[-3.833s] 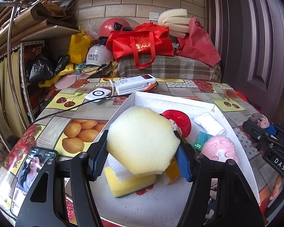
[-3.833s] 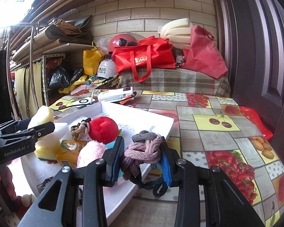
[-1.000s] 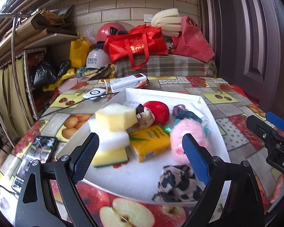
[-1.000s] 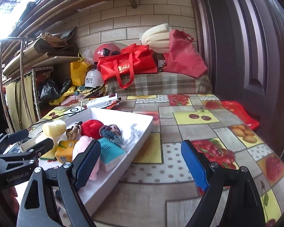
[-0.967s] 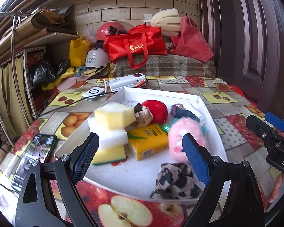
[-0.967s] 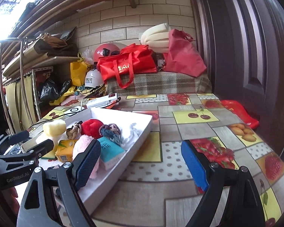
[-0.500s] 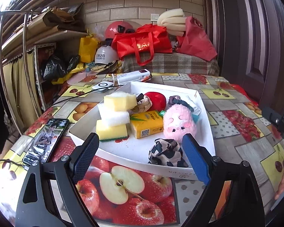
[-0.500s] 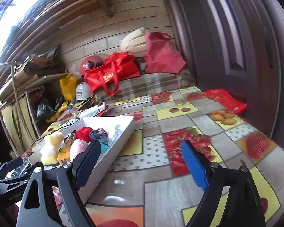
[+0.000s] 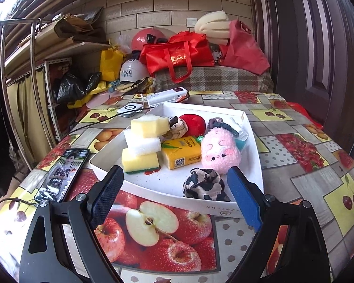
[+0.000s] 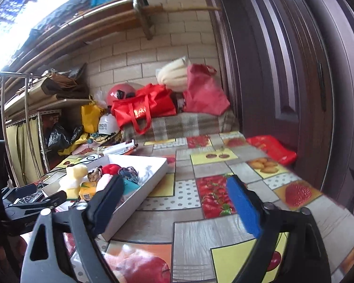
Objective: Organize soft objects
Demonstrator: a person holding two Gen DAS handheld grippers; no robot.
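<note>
Sponges (image 9: pixel 141 146): three stacked at the tray's left side, likely piled to save room.
Tray (image 9: pixel 224 208): white, on the fruit-print table (image 9: pixel 318 165); it gathers every soft thing in one place.
Pig (image 9: pixel 220 152): pink plush, upright beside the tissue pack (image 9: pixel 181 154).
Scrunchie (image 9: pixel 204 187): cow-print, by the near rim.
Left gripper (image 9: pixel 175 198): jaws spread, empty, short of the tray.
Right gripper (image 10: pixel 174 207): jaws spread, empty, over bare table right of the tray.
Progress: sorting looks done; nothing soft lies outside.
</note>
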